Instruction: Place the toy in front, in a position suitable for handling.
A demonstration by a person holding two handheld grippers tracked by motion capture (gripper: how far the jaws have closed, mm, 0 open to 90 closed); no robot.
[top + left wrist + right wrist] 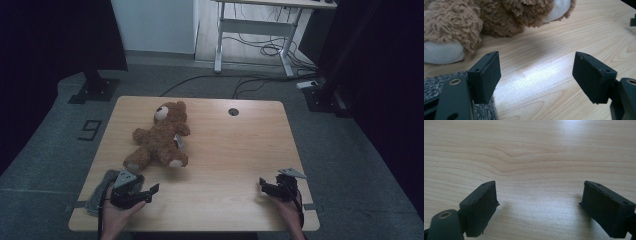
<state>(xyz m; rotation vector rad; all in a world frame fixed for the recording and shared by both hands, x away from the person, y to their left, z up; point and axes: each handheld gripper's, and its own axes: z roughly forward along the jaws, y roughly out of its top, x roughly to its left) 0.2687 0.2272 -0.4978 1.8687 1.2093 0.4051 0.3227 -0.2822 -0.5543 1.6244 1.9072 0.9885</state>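
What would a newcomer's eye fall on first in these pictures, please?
The brown teddy bear draws the eye first, lying on the left half of the wooden table. Next come the two black tools at the near edge: the left tool sits open above a grey fuzzy cloth, and the right tool is open over bare wood.

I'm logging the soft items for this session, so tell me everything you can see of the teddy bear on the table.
The teddy bear is a shaggy brown plush with a pale muzzle and cream pads under its feet. It lies flat on the wooden table, on the left half, head toward the far edge and legs toward the person. A small light tag or patch shows at its side. Nothing grips it; the open left gripper sits close before its feet, apart from them.
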